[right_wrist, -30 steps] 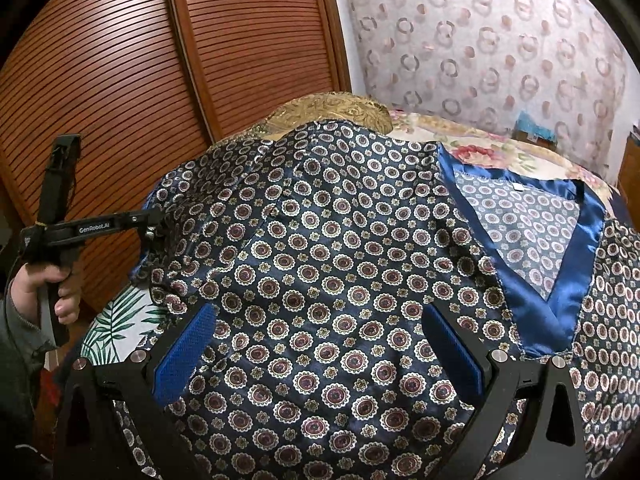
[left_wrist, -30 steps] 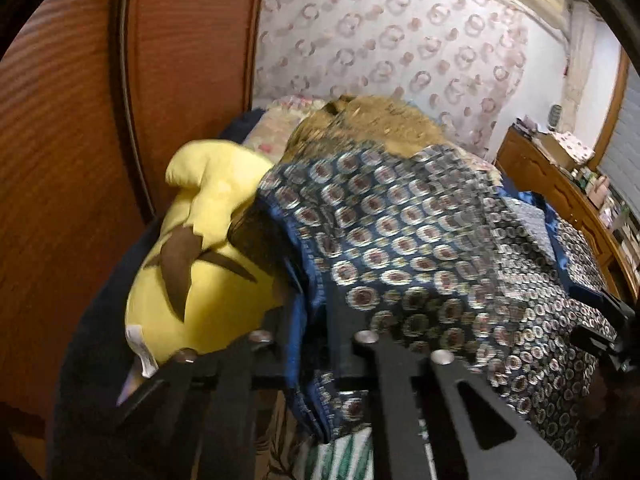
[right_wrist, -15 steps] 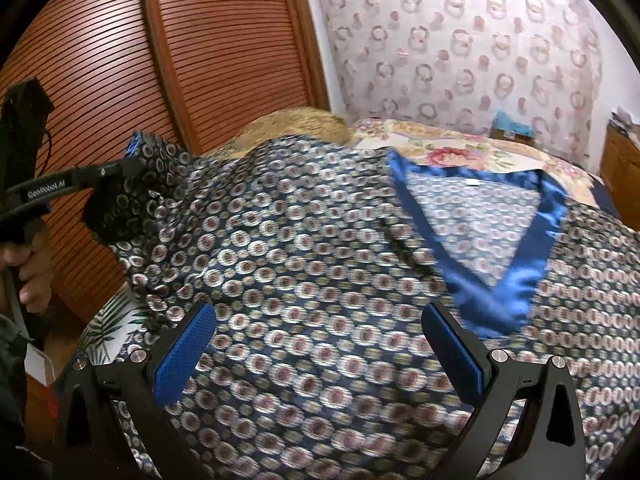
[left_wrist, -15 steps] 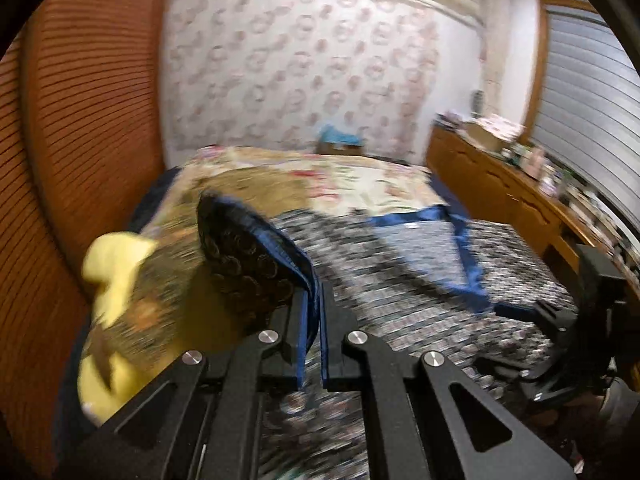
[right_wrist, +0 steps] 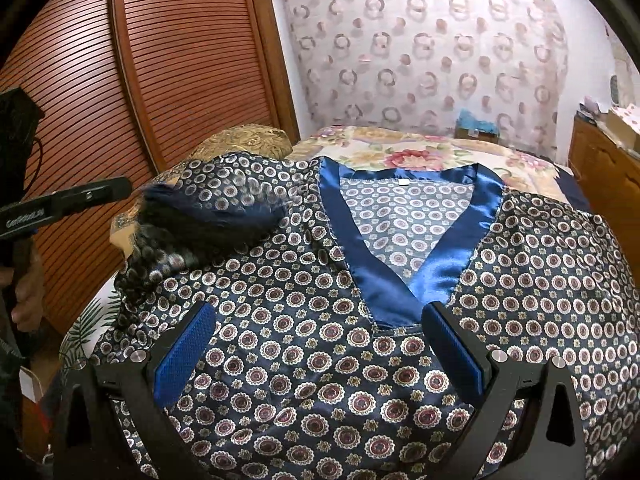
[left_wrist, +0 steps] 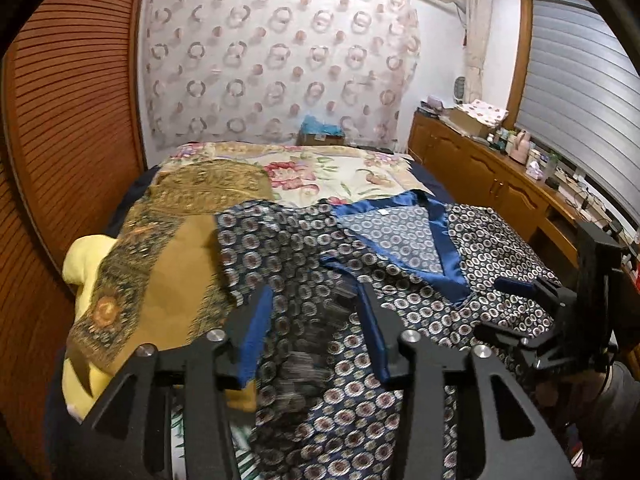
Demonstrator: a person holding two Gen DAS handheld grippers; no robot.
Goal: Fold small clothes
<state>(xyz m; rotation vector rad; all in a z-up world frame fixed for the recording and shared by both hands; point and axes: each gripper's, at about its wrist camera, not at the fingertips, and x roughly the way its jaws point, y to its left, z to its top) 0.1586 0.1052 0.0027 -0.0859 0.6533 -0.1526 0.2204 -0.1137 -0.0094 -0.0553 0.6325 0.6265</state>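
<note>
Clearly the top is thin, glossy satin: light, limp and slippery, so it will slide on itself and keep no crease unless it is pressed flat. It lies spread face up on the bed, filling the lower centre and right of both views, its blue V-neck trim at mid-frame in the right wrist view.

One sleeve is turned inward over the chest, at centre left of the right wrist view; it looks blurred, so it is probably not settled yet. In the left wrist view the left gripper sits at the lower centre. Its jaws have just been opening and now stand spread, with blurred cloth lying loose beneath them and nothing pinched. The right gripper hovers low over the chest with its jaws wide apart, holding nothing.

Best holds, I judge, are the stitched parts: the blue trim, the sleeve cuff, the shoulder seam and the hem corners, where the cloth is doubled and less likely to slip from the pads. A pinch in the open middle would only bunch up a single layer.

A brown patterned cloth and a yellow plush toy lie at the left in the left wrist view, and the top's edge overlaps that cloth, so a careless pull could drag it along.
</note>
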